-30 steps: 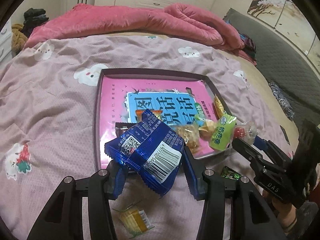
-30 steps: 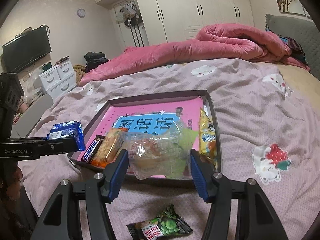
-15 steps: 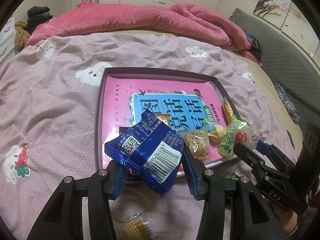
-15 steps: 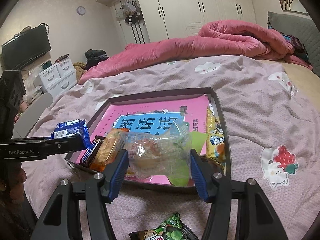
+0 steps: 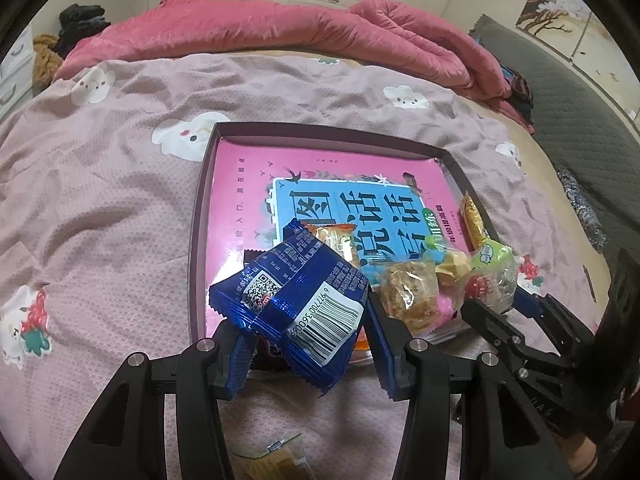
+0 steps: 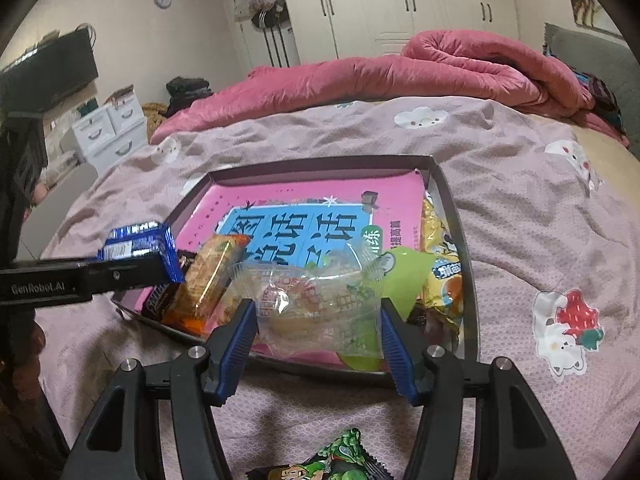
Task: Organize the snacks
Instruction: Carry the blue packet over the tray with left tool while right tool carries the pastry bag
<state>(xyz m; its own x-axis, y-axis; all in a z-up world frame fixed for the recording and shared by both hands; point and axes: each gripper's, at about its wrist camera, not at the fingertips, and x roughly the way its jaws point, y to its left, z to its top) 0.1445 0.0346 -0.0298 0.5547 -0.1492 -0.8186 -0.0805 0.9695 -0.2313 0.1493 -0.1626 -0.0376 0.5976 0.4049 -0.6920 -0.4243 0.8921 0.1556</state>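
My left gripper (image 5: 308,344) is shut on a blue foil snack packet (image 5: 304,300), barcode side up, held over the near left corner of the dark tray (image 5: 195,240). My right gripper (image 6: 316,332) is shut on a clear packet with a green end (image 6: 320,308), above the tray's near rim (image 6: 320,368). Each gripper shows in the other's view: the right gripper (image 5: 496,300) at the right, the left gripper (image 6: 168,268) with the blue packet (image 6: 136,242) at the left. In the tray lie a pink book (image 5: 248,184), an orange packet (image 6: 208,280) and a yellow packet (image 6: 440,264).
The tray sits on a pink bedsheet with cartoon prints (image 5: 100,220). A yellow packet (image 5: 276,458) and a green packet (image 6: 332,460) lie loose on the sheet near me. A rolled red quilt (image 5: 320,36) lies at the far side, drawers (image 6: 108,128) at the left.
Both grippers have moved forward and down toward the tray with their packets still held. The loose packets on the sheet have slid toward the bottom edge of the views.
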